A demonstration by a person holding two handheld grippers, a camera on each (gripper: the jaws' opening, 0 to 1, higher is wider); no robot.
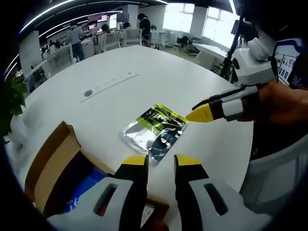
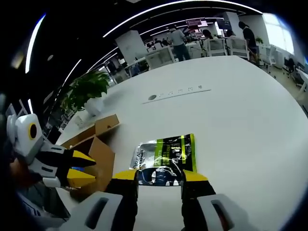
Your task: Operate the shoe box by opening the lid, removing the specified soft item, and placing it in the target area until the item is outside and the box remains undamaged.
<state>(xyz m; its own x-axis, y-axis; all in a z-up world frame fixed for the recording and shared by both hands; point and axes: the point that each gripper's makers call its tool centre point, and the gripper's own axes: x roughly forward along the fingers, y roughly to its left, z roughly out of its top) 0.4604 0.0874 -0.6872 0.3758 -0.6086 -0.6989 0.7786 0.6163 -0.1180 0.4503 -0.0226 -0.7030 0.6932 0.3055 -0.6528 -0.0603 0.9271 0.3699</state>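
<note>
Foil pouch (image 2: 166,159) lies flat on white table (image 1: 120,82), outside open cardboard shoe box (image 1: 53,163) | left gripper (image 1: 160,162) — jaws apart, empty | right gripper (image 2: 160,177) — jaws apart, just short of pouch | withdraw straight, avoid dragging pouch or nudging box

A wide white counter (image 2: 250,110) runs far across the room. A long flush strip (image 2: 177,95) is set into its top toward the far side, with a small dark round disc (image 2: 152,97) at its left end. A leafy green plant (image 2: 86,89) stands off the counter's left edge. Far behind, people (image 2: 179,37) stand among desks, chairs and what may be screens (image 1: 98,19).
</note>
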